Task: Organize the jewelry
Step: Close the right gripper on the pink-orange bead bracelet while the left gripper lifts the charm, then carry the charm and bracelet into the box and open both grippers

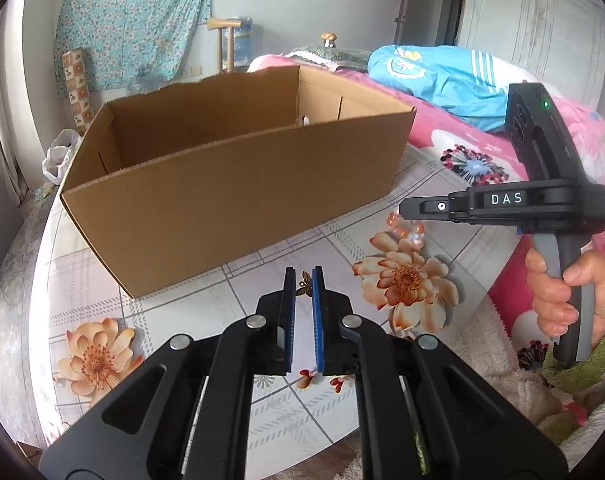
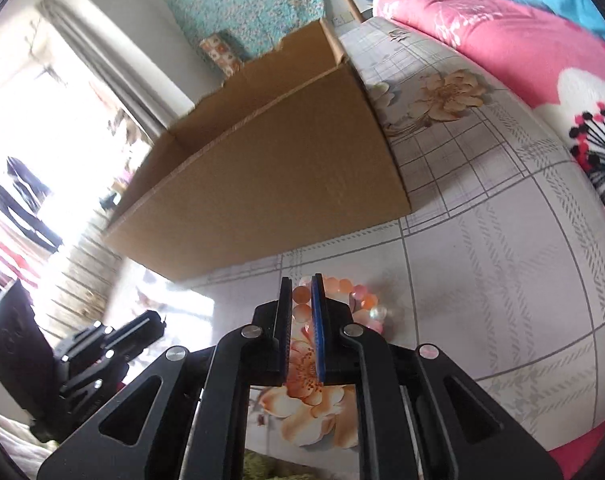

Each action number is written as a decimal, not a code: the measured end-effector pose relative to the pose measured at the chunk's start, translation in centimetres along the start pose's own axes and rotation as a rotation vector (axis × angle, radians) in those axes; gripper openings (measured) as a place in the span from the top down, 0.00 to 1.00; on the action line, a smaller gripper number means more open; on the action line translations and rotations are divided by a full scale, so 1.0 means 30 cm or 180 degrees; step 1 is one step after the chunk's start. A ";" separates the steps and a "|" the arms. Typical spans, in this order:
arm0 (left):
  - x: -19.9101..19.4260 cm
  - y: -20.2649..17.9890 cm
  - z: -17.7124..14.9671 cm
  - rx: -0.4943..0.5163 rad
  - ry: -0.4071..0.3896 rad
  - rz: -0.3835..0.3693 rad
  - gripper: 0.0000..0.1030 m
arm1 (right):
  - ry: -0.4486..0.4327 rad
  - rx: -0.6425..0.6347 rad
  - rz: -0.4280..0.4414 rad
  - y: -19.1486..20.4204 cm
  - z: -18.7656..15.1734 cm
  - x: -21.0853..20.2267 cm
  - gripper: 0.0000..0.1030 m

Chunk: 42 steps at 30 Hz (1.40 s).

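My left gripper point(image 1: 303, 276) is shut on a small bronze butterfly charm point(image 1: 304, 287), pinched at the fingertips above the floral tablecloth point(image 1: 182, 320). A pink and orange bead bracelet point(image 2: 344, 294) lies on the cloth in front of an open cardboard box point(image 2: 282, 184). My right gripper point(image 2: 301, 285) is shut on the bracelet's left side, with a bead showing between its blue pads. In the left wrist view the right gripper point(image 1: 403, 209) reaches in from the right, held by a hand point(image 1: 562, 292), with the bracelet point(image 1: 411, 230) just under its tip. The box point(image 1: 238, 192) stands behind both grippers.
A pink flowered blanket point(image 1: 462, 132) and blue clothing point(image 1: 442, 76) lie on the bed to the right of the round table. A fluffy cream and green cloth point(image 1: 502, 360) borders the near right edge. The left gripper point(image 2: 158, 322) shows blurred at lower left in the right wrist view.
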<state>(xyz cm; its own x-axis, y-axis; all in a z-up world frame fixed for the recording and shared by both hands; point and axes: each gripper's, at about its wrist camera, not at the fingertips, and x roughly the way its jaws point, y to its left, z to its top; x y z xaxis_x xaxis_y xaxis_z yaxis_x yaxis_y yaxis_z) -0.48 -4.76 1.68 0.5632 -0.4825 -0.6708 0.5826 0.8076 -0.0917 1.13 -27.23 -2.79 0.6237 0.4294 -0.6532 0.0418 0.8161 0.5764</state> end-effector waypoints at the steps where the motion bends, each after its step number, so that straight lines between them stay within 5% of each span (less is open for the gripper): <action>1: -0.020 0.000 0.015 0.0013 -0.0047 -0.0035 0.93 | -0.0067 0.0112 0.0132 -0.018 0.005 -0.026 0.91; 7: -0.134 0.004 0.130 0.0054 -0.0294 -0.0324 0.93 | -0.0468 0.0465 0.0826 -0.048 0.041 -0.157 0.91; 18: -0.184 0.143 0.347 0.0030 -0.0416 -0.0306 0.93 | -0.0837 0.0047 0.1192 0.085 0.230 -0.304 0.91; 22: -0.076 0.242 0.458 -0.0046 -0.0093 -0.0226 0.93 | -0.0842 -0.0139 0.1249 0.131 0.301 -0.297 0.91; 27: 0.214 0.422 0.578 -0.0341 0.0790 -0.0190 0.93 | -0.0735 -0.0261 0.1324 0.149 0.388 -0.224 0.91; 34: 0.575 0.606 0.580 -0.0688 0.1836 0.0144 0.93 | -0.0541 -0.0361 0.1213 0.141 0.450 -0.118 0.90; 42: 0.681 0.585 0.570 -0.0399 0.2128 0.0547 0.91 | -0.0415 -0.0410 0.1124 0.132 0.469 -0.077 0.90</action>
<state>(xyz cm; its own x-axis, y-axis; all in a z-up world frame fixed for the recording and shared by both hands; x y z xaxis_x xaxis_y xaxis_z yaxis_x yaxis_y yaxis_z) 31.28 -6.27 -1.04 0.1366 -0.0648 -0.9885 0.4231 0.9061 -0.0009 10.83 -30.42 7.90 0.6764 0.6463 -0.3532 -0.2860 0.6724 0.6828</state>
